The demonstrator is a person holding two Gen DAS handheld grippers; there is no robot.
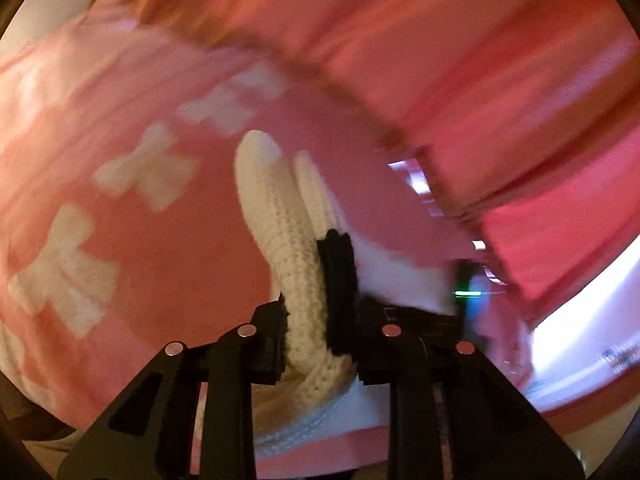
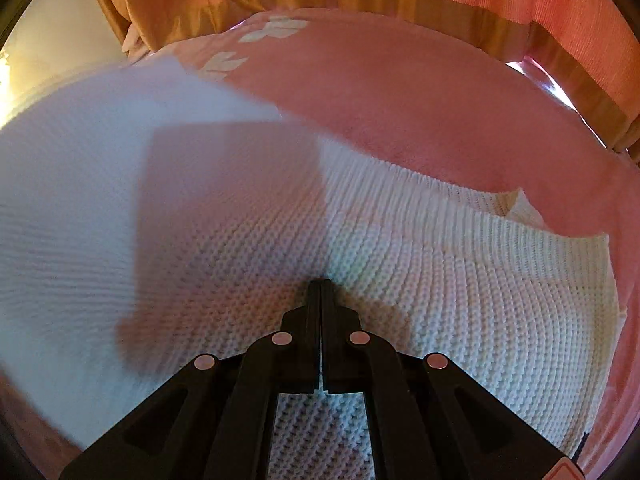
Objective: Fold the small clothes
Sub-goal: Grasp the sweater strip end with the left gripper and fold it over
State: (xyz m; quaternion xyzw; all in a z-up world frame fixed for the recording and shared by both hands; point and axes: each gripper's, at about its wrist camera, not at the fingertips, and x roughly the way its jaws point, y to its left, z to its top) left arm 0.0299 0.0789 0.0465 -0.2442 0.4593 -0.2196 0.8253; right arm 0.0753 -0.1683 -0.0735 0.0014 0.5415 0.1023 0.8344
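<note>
Left gripper [image 1: 308,300]: jaws clamped on a doubled fold of the cream knit garment [image 1: 280,216], which stands up between the pads and runs away from them.
Right gripper [image 2: 320,286]: jaws pressed together, empty, tips down on the flat knit.
Cream knit garment: spread wide under and beyond the right fingers, ribbed edge [image 2: 440,196] lying crosswise ahead.
Nearer hand: the left already has the cloth; the right looks set to pin it.
Beyond: pink bedcover with white bows [image 1: 152,168].
</note>
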